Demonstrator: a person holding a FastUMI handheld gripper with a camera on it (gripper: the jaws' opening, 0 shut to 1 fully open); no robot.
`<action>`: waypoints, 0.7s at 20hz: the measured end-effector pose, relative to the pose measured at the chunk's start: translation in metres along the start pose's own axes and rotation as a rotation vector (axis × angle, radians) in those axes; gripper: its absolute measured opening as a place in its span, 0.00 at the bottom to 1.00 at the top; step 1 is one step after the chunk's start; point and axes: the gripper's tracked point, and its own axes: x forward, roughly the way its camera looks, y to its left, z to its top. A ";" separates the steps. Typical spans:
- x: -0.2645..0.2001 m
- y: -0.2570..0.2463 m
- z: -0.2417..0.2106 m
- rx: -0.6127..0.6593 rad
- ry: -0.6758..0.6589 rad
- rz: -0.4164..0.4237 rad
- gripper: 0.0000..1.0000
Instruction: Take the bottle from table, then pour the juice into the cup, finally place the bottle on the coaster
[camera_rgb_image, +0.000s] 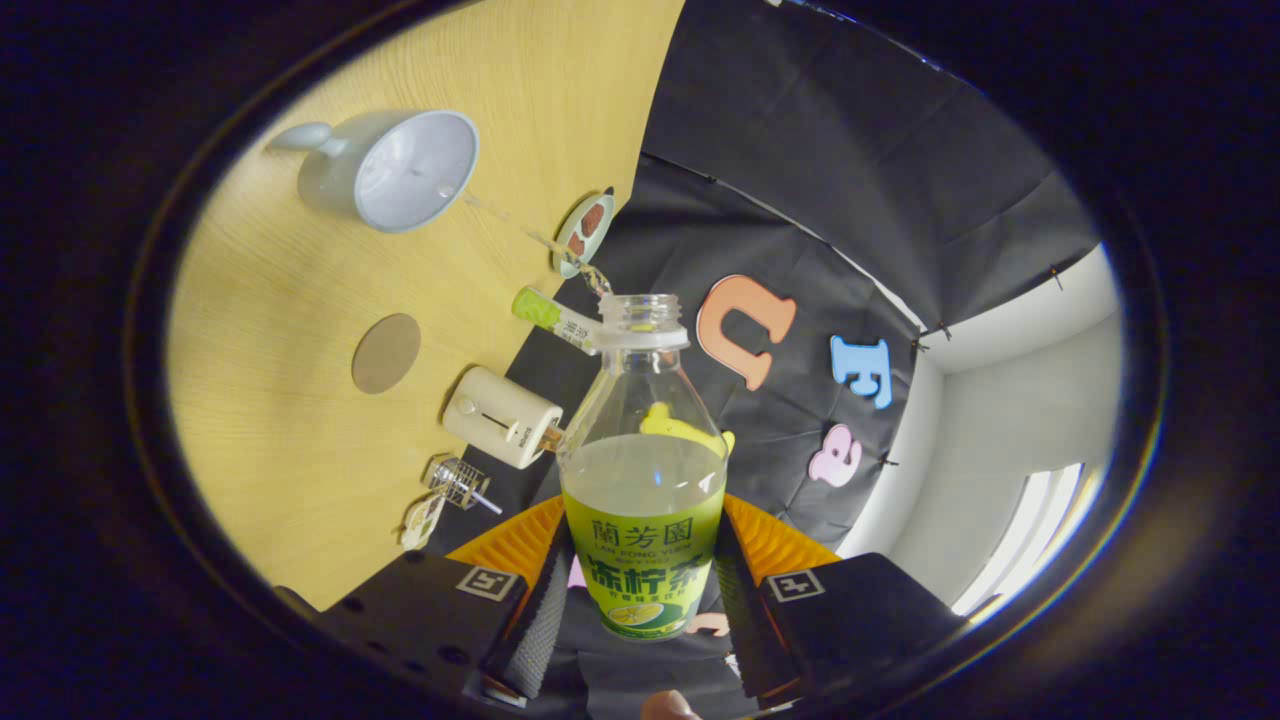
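The hand-held gripper (640, 590) clamps the uncapped bottle (645, 470) by its label and tips it sideways so juice arcs into the cup (400, 170) on the counter (300, 400), coaster (386, 353) waiting nearby.

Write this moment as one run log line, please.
phase: pouring | hand-held gripper: shut on bottle | bottle: uncapped, tilted | juice stream: toward cup | coaster: bare

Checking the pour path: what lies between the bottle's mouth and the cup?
In the gripper view, a thin juice stream arcs from the bottle, clamped between the fingers, to the cup, over bare table.
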 end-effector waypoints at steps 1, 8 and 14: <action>0.001 -0.001 -0.001 -0.005 -0.001 -0.004 0.76; -0.003 -0.009 0.005 -0.047 -0.009 -0.034 0.75; 0.001 -0.015 0.011 -0.094 -0.021 -0.055 0.75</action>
